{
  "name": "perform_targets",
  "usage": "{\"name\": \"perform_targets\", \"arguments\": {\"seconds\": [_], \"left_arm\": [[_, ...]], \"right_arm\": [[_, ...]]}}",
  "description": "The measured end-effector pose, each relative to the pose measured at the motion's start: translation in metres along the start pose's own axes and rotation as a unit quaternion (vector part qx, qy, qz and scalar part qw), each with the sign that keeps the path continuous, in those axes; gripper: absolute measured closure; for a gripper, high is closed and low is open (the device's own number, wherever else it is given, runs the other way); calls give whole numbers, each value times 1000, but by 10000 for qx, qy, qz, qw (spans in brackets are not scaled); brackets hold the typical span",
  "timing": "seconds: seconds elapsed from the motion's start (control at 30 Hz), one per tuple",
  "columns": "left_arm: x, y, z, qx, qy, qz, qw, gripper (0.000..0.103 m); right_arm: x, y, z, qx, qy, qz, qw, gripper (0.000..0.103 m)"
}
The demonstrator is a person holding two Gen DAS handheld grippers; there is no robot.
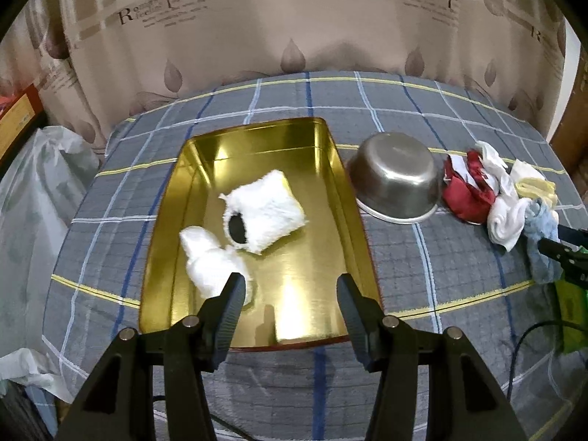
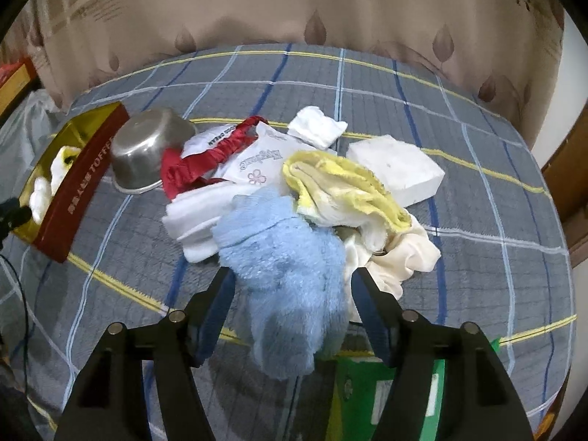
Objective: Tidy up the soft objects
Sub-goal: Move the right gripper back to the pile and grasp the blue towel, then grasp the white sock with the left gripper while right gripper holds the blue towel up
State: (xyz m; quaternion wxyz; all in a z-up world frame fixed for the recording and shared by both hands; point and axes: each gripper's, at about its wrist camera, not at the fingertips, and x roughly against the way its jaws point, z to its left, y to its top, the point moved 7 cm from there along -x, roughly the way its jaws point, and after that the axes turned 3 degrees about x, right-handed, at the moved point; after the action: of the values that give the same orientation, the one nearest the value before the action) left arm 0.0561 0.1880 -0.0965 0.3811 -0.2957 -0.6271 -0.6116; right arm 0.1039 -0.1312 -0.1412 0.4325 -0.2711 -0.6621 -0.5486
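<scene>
You are mid-sort on the plaid bedspread [image 2: 477, 220], curtain [image 2: 294, 7] across the top of the frame. The gold tin [image 1: 330, 169], centre of the left view, already holds two white fluffy pieces [image 1: 264, 205]. Your left gripper [image 1: 290, 286] hangs over it, jaws spread and empty. Your right gripper [image 2: 290, 286], lower centre, straddles the blue fluffy cloth [image 2: 286, 264] at the near edge of the pile; I cannot tell whether the pads press it. Next, I judge: close, lift, carry to the tin.
</scene>
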Motion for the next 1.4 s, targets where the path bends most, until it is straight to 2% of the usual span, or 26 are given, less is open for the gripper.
{"name": "perform_targets", "arguments": {"seconds": [0.23, 0.3, 0.4, 0.6, 0.87, 1.07, 1.23, 1.4], "left_arm": [[-10, -2, -19, -215, -30, 111, 9997, 50], [-12, -2, -26, -266, -64, 139, 9995, 50], [-14, 0, -32, -374, 52, 107, 9992, 50], [-12, 4, -32, -321, -23, 91, 9994, 50], [-3, 10, -28, -285, 46, -15, 9996, 50], [7, 15, -35, -266, -120, -90, 9995, 50], [12, 20, -59, -510, -279, -152, 9982, 50], [11, 25, -93, -771, -614, -139, 9950, 50]], "right_arm": [[-14, -3, 8, 64, 10, 115, 9999, 41], [-17, -5, 11, 130, -26, 168, 9998, 53], [-20, -6, 14, 295, -132, 189, 9993, 65], [-18, -7, 14, 305, -146, 140, 9993, 75], [-3, -9, 12, 181, 32, 15, 9998, 77], [14, -11, 8, -25, 201, -143, 9997, 78], [27, -10, -1, -247, 278, -342, 9987, 78], [37, -6, -11, -485, 331, -546, 9968, 78]]}}
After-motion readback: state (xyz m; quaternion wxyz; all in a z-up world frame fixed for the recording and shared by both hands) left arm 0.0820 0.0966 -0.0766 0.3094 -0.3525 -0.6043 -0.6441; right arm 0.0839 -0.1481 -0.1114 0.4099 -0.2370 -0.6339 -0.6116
